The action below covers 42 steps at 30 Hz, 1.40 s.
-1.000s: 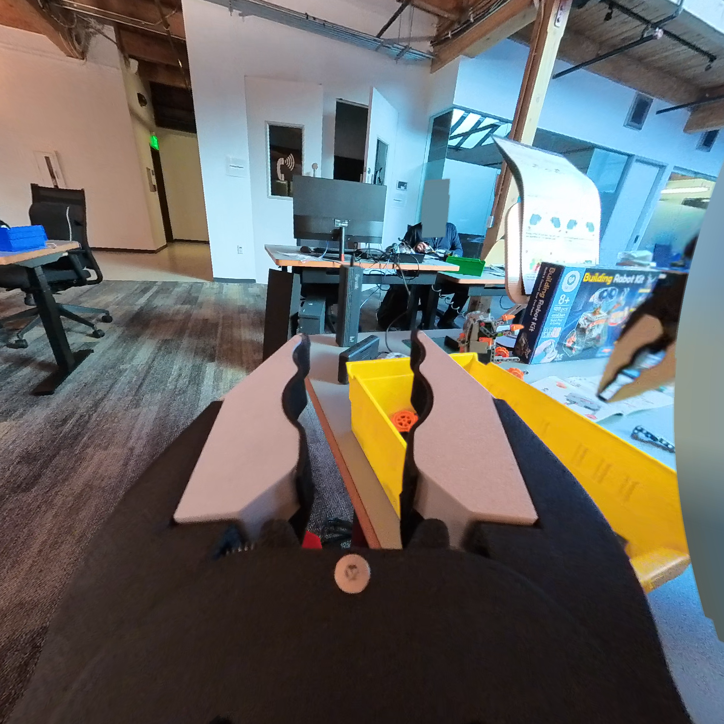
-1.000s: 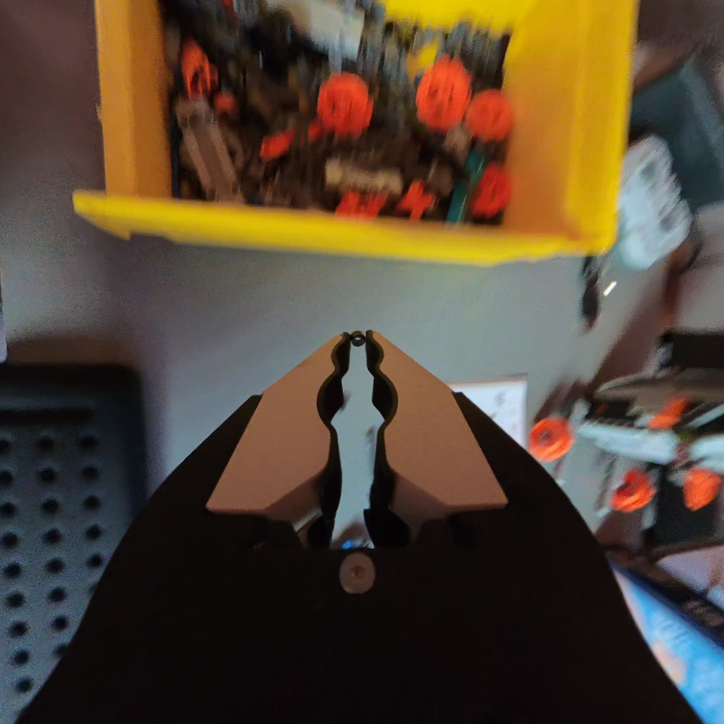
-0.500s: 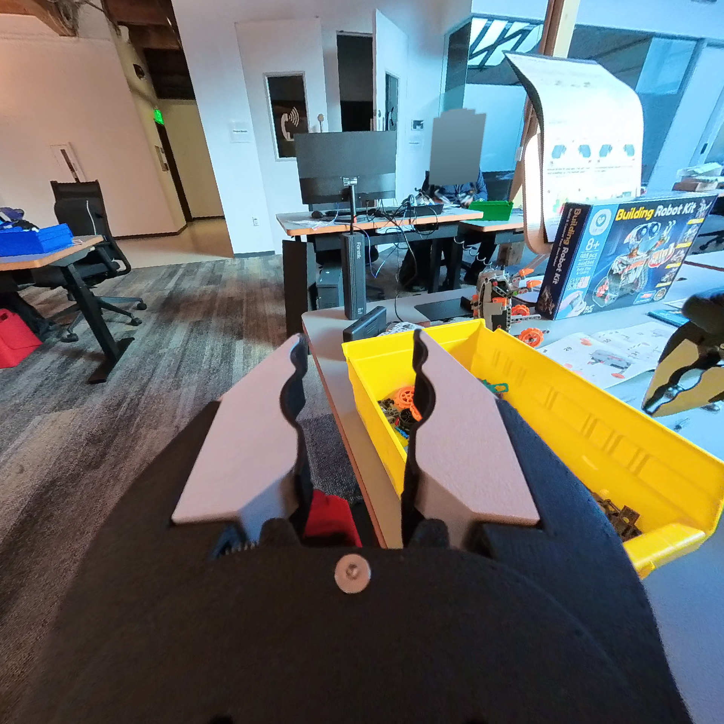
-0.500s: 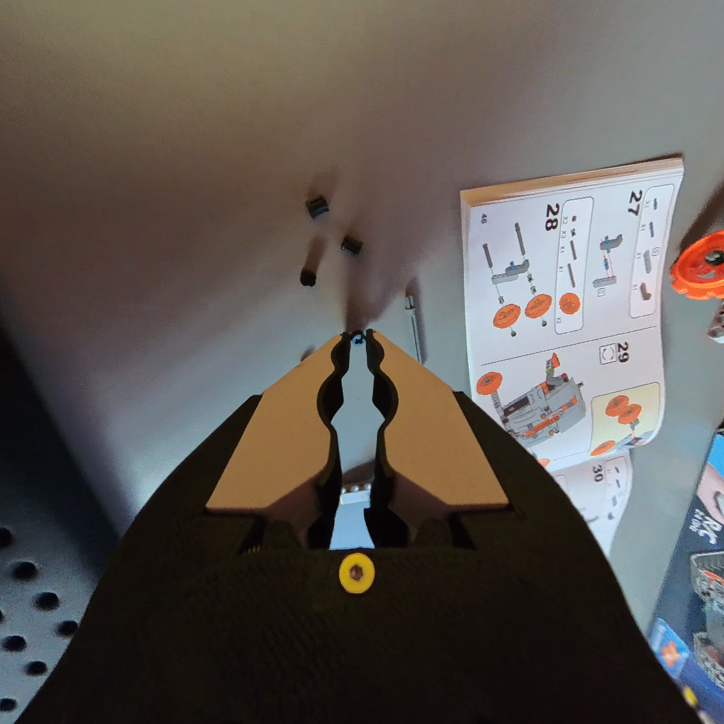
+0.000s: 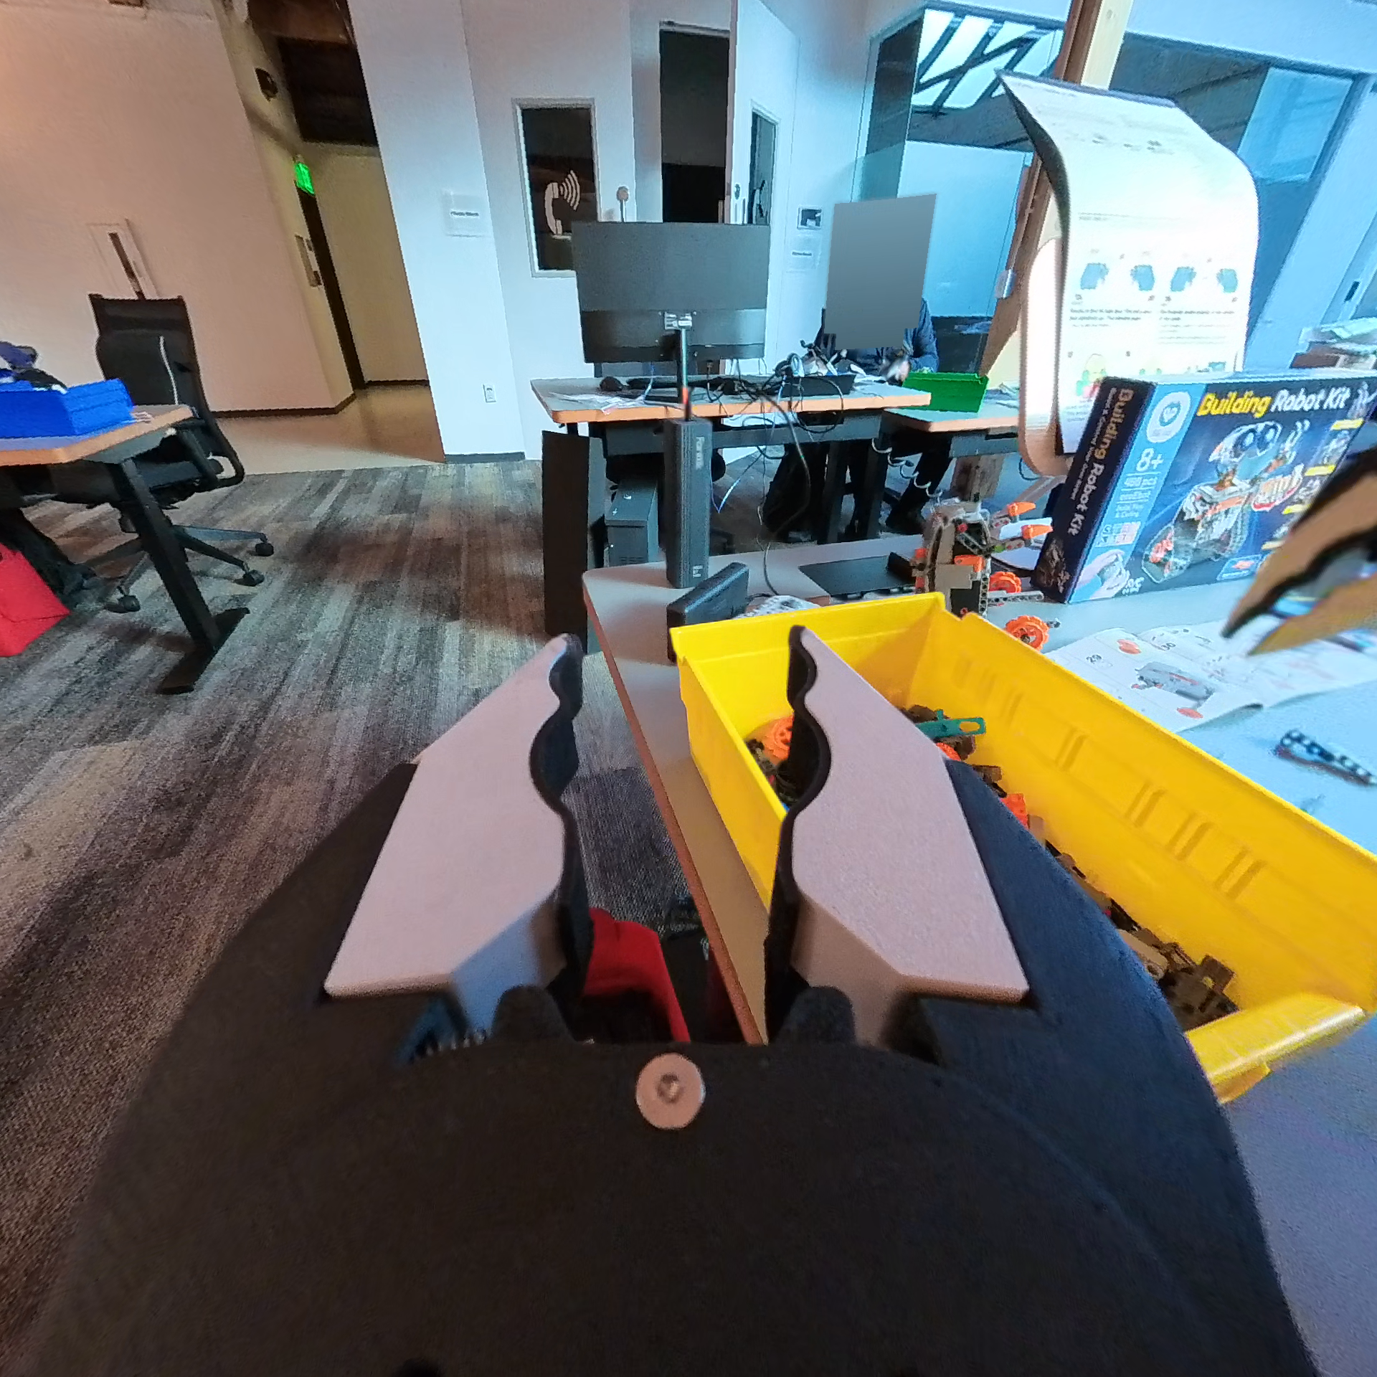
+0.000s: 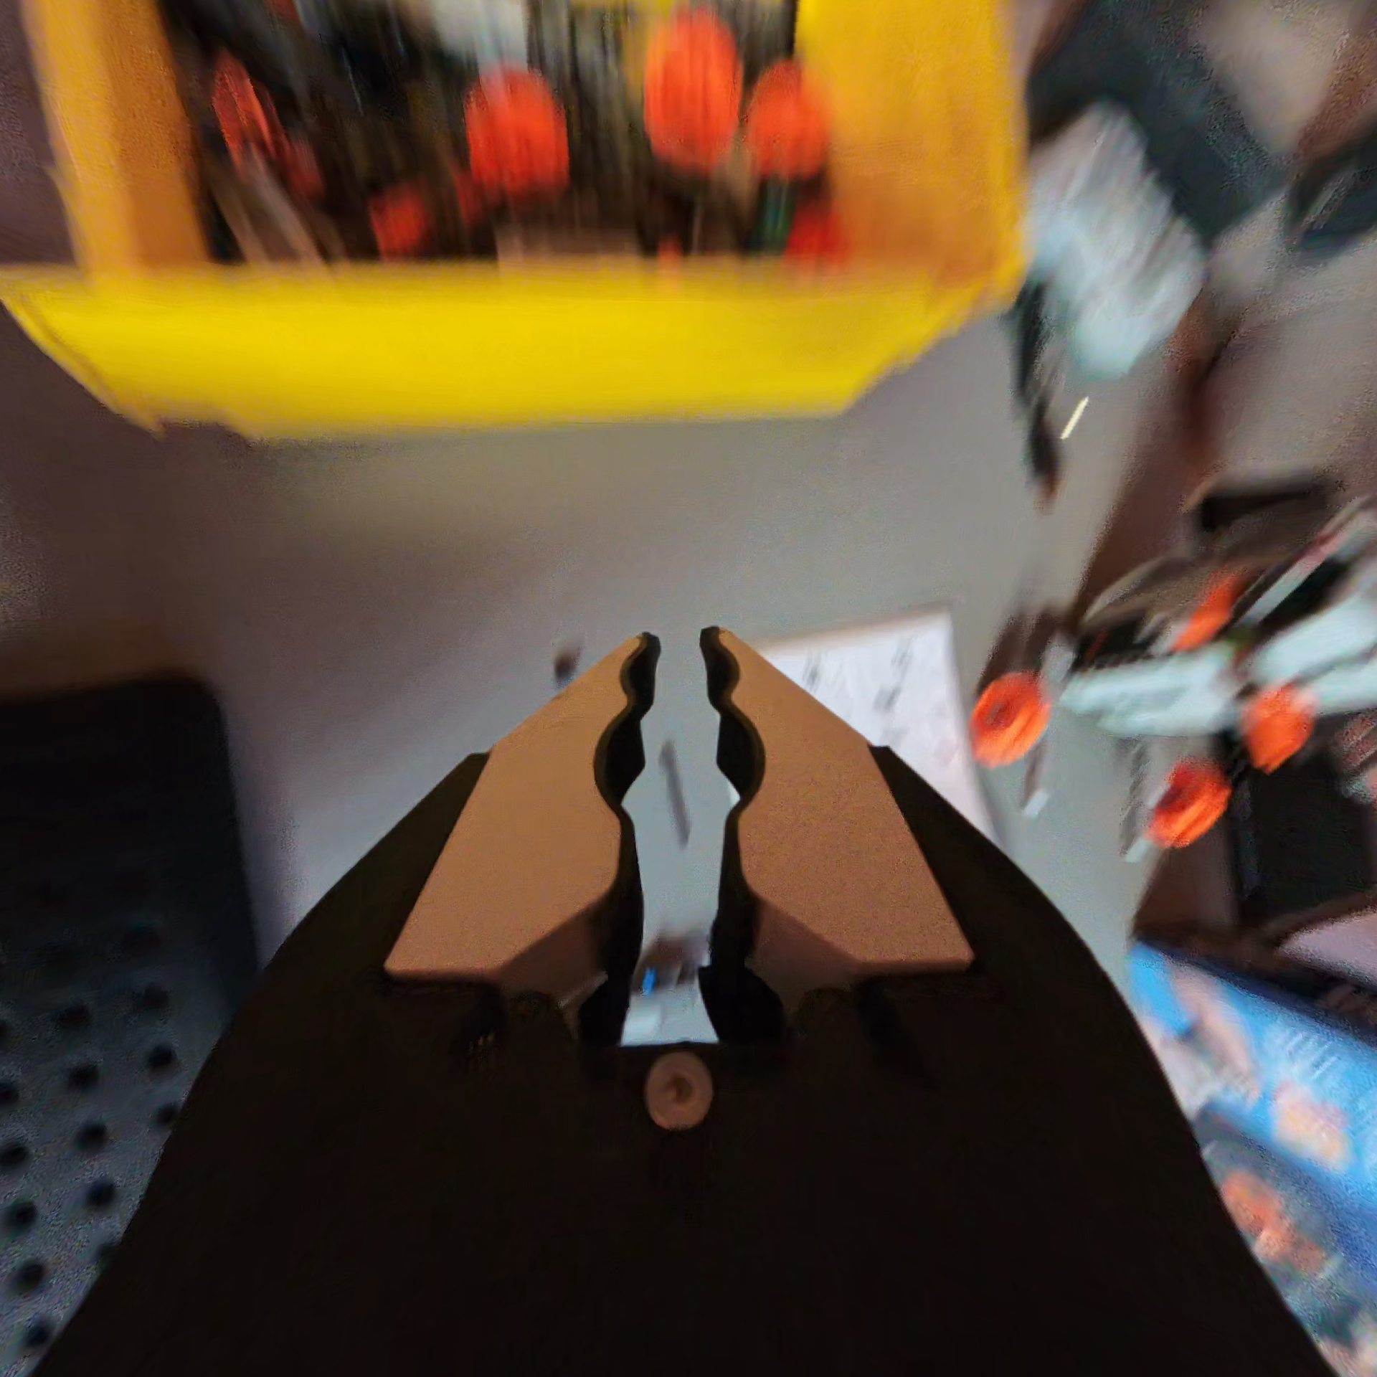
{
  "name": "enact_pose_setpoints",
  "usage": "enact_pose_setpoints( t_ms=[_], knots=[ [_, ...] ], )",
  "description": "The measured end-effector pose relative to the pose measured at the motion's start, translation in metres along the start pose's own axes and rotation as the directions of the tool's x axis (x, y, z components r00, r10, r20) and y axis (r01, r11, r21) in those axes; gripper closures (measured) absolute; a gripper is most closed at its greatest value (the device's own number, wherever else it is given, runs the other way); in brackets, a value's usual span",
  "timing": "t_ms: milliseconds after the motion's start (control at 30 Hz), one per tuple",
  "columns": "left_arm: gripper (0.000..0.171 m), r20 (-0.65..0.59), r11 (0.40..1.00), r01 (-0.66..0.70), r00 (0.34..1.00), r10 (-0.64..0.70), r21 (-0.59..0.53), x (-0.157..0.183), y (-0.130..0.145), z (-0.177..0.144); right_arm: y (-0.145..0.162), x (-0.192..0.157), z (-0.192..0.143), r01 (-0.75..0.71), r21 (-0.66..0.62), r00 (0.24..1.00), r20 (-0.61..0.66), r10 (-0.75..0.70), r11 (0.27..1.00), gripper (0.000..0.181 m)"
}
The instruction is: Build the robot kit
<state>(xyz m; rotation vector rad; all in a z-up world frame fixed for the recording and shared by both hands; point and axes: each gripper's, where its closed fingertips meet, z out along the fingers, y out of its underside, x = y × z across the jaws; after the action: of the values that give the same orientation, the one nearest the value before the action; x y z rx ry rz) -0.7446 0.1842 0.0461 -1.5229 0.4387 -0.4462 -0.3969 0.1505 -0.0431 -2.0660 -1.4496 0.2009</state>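
**Both grippers hanging empty by the yellow bin**

The left gripper (image 5: 682, 656) is hovering level over the table (image 5: 648, 603) edge, jaws spread wide, gripping nothing, with the yellow bin (image 5: 1162, 812) at its two o'clock. The right gripper (image 6: 679, 647) is pointing down at the table, jaws slightly parted and empty, bin at twelve o'clock. The right view is blurring; at that speed it could clip the bin's rim.

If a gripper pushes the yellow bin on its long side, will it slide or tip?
The yellow bin probably slides: it looks long, low and flat-based. The loose parts filling it likely add weight. Its smooth plastic wall may slip under the fingers.
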Motion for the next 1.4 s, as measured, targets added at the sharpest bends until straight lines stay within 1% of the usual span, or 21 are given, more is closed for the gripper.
enact_pose_setpoints(
  t_ms=[67, 100, 133, 167, 200, 300, 333, 367, 400, 433, 467, 567, 600, 633, 700, 767, 900, 1133, 1167, 1300, 1400],
  knots=[
    [0.119, 0.01, 1.0, 0.017, 1.0, -0.017, 0.022, -0.005, -0.003, -0.003, -0.08, 0.006, -0.006, 0.063, 0.171, 0.998, -0.021, -0.06, 0.983, 0.172],
    [0.119, 0.013, 0.999, 0.03, 0.999, -0.03, 0.029, -0.007, -0.004, -0.004, -0.117, 0.003, 0.002, 0.095, 0.246, 0.995, -0.007, -0.096, 0.965, 0.172],
    [0.119, 0.012, 0.999, 0.039, 0.999, -0.04, 0.029, -0.008, -0.004, -0.005, -0.147, -0.005, 0.017, 0.108, 0.288, 0.992, 0.032, -0.122, 0.952, 0.173],
    [0.119, 0.008, 0.999, 0.042, 0.999, -0.042, 0.025, -0.008, -0.003, -0.007, -0.168, -0.008, 0.039, 0.088, 0.284, 0.991, 0.068, -0.112, 0.955, 0.173],
    [0.119, 0.01, 0.999, 0.035, 0.999, -0.036, 0.02, -0.008, -0.003, -0.009, -0.184, -0.008, 0.065, 0.054, 0.255, 0.993, 0.087, -0.079, 0.965, 0.172],
    [0.118, 0.044, 1.0, 0.001, 0.999, -0.002, 0.015, -0.014, -0.004, -0.017, -0.211, -0.007, 0.141, -0.035, 0.198, 0.992, 0.124, 0.01, 0.98, 0.172],
    [0.118, 0.047, 1.0, -0.004, 0.999, 0.003, 0.018, -0.016, -0.004, -0.02, -0.213, -0.009, 0.162, -0.054, 0.176, 0.989, 0.145, 0.028, 0.983, 0.172],
    [0.118, 0.043, 1.0, -0.004, 0.999, 0.003, 0.022, -0.017, -0.005, -0.022, -0.21, -0.007, 0.181, -0.055, 0.127, 0.99, 0.136, 0.037, 0.99, 0.173],
    [0.118, 0.036, 1.0, 0.0, 0.999, -0.001, 0.026, -0.018, -0.004, -0.024, -0.207, -0.007, 0.196, -0.04, 0.093, 0.99, 0.139, 0.027, 0.995, 0.175],
    [0.118, 0.031, 0.999, 0.006, 0.999, -0.007, 0.031, -0.02, -0.004, -0.026, -0.205, -0.013, 0.208, -0.015, 0.073, 0.985, 0.171, 0.002, 0.997, 0.178],
    [0.118, 0.025, 0.999, 0.014, 1.0, -0.015, 0.037, -0.022, -0.003, -0.027, -0.2, -0.015, 0.218, 0.008, 0.036, 0.984, 0.179, -0.014, 0.999, 0.18],
    [0.118, 0.006, 0.998, 0.039, 0.999, -0.04, 0.043, -0.028, 0.001, -0.027, -0.186, -0.019, 0.239, 0.077, -0.061, 0.982, 0.176, -0.065, 0.995, 0.18],
    [0.118, 0.005, 0.998, 0.049, 0.999, -0.049, 0.04, -0.031, 0.003, -0.026, -0.183, -0.016, 0.244, 0.097, -0.083, 0.985, 0.154, -0.083, 0.992, 0.18],
    [0.118, 0.006, 0.998, 0.058, 0.998, -0.058, 0.038, -0.034, 0.005, -0.026, -0.182, -0.017, 0.247, 0.115, -0.088, 0.983, 0.152, -0.101, 0.99, 0.18],
    [0.118, 0.009, 0.997, 0.07, 0.997, -0.071, 0.03, -0.039, 0.01, -0.025, -0.18, -0.024, 0.25, 0.126, -0.092, 0.976, 0.189, -0.106, 0.988, 0.18],
    [0.118, 0.015, 0.996, 0.082, 0.997, -0.082, 0.027, -0.045, 0.012, -0.026, -0.179, -0.024, 0.252, 0.137, -0.083, 0.975, 0.185, -0.12, 0.987, 0.179],
    [0.119, 0.007, 0.991, 0.123, 0.992, -0.124, 0.047, -0.051, 0.012, -0.029, -0.179, -0.027, 0.252, 0.137, -0.083, 0.972, 0.201, -0.118, 0.987, 0.17],
    [0.12, 0.003, 0.99, 0.133, 0.991, -0.134, 0.054, -0.052, 0.011, -0.032, -0.18, -0.027, 0.251, 0.215, -0.071, 0.962, 0.187, -0.199, 0.974, 0.171],
    [0.12, 0.003, 0.99, 0.133, 0.991, -0.133, 0.053, -0.052, 0.011, -0.032, -0.177, -0.023, 0.252, 0.226, -0.086, 0.963, 0.173, -0.209, 0.97, 0.17],
    [0.12, 0.002, 0.99, 0.134, 0.991, -0.134, 0.053, -0.051, 0.01, -0.033, -0.177, -0.025, 0.252, 0.196, -0.081, 0.957, 0.232, -0.173, 0.977, 0.172],
    [0.12, 0.0, 0.989, 0.136, 0.991, -0.136, 0.056, -0.051, 0.01, -0.034, -0.178, -0.027, 0.253, 0.243, -0.077, 0.948, 0.231, -0.22, 0.967, 0.173]
  ],
)
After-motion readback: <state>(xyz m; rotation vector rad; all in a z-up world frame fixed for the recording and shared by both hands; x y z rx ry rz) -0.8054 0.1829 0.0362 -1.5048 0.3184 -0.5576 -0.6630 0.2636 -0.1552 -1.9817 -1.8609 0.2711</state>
